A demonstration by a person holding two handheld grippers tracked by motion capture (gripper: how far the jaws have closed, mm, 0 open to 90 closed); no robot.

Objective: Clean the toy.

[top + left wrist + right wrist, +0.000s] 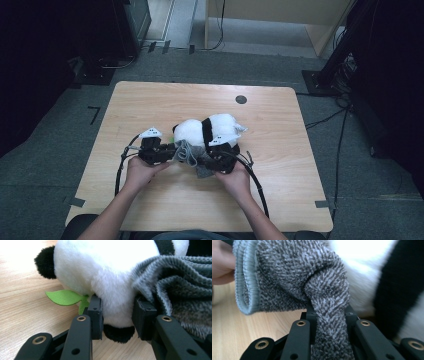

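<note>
Left tool [117, 315] clenched on fluffy round plush panda [105, 272] — right tool [329, 320] pinching a nubby grey knit sock [287, 280].

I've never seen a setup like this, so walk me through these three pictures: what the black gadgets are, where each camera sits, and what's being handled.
A person sits at a wooden table and holds a hand-operated tool in each hand; each ends in two black jaws. The high view looks down from above. The other two pictures come from cameras riding on the tools, looking along their jaws. On the table lies a plush panda with a green felt leaf. The left tongs are shut on the panda's white plush, seen close in the left gripper view. The right tongs are shut on a grey knitted sock beside the toy.
</note>
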